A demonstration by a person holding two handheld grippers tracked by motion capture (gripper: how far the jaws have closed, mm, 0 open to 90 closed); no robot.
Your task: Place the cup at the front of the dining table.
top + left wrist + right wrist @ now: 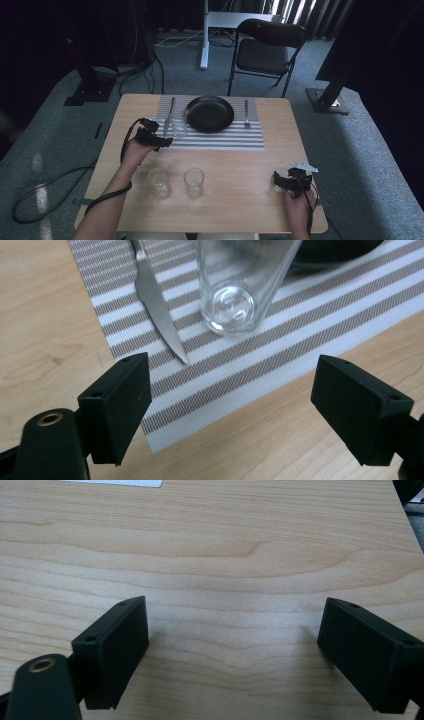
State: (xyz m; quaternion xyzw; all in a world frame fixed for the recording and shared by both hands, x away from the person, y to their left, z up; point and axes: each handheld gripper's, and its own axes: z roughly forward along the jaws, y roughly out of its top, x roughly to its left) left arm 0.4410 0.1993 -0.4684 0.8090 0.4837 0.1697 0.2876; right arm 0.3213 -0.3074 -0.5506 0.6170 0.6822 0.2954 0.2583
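Your left gripper (230, 405) hangs with jaws wide and empty just short of the glass (240, 285) standing on the striped mat (300, 335) beside the knife (155, 305), apparently placed, while two glasses (176, 182) wait on the counter (240, 165) and your right gripper (232, 650) rests open.

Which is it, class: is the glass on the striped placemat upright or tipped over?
Upright: the glass stands on its base on the placemat.

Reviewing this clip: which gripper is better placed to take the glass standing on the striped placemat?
Left. The left gripper sits at the placemat's edge, open, aimed at the glass beside the knife. The right gripper rests far off, open over bare table.
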